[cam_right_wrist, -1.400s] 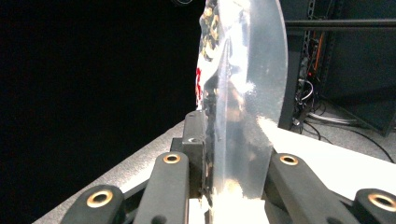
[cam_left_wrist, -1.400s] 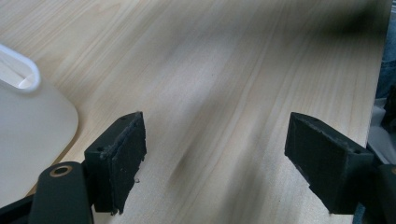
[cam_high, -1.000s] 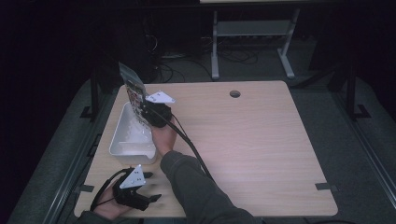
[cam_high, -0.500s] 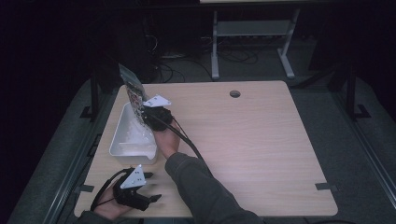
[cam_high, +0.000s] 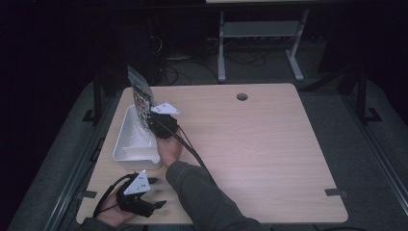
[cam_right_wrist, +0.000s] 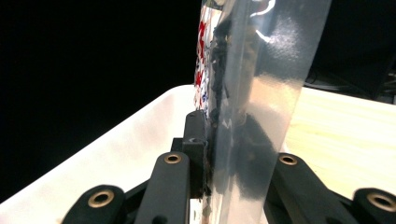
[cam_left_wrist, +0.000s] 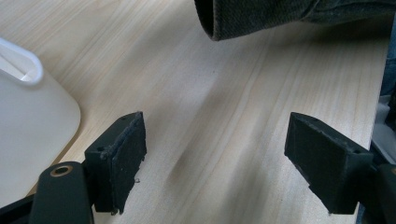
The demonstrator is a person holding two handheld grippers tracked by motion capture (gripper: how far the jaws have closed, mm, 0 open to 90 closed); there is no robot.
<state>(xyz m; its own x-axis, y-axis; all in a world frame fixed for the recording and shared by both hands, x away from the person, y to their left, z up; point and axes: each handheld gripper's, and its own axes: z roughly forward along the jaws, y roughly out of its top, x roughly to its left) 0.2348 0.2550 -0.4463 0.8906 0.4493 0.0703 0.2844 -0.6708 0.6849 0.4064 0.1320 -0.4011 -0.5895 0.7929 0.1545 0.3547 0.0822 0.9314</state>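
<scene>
Table (cam_high: 269, 144): a pale wood top with a round hole (cam_high: 242, 96) near its far edge. Its grain runs under your left jaws in the left gripper view (cam_left_wrist: 224, 116).

Your sleeve (cam_high: 202, 197) crosses the near part of the table from the bottom edge toward the tray; its cuff shows at the top of the left gripper view (cam_left_wrist: 261, 18).

Tray (cam_high: 126, 144): a white oblong bin near the left edge of the table, its long side running away from you. A rounded corner of it lies just beside your left jaws (cam_left_wrist: 32, 121), and its rim passes under your right jaws (cam_right_wrist: 116, 135).

Bag (cam_high: 139, 96): a clear packet with red and blue print, standing upright over the far end of the tray and reaching past its rim. In the right gripper view it rises as a glossy sheet (cam_right_wrist: 261, 93).

Right gripper (cam_high: 156, 122): you hold it at the tray's right wall, jaws pressed onto the lower part of the bag from both sides (cam_right_wrist: 219, 158).

Left gripper (cam_high: 156, 192): it rests low at the near left corner of the table, jaws spread wide with bare wood between them (cam_left_wrist: 215, 163).
</scene>
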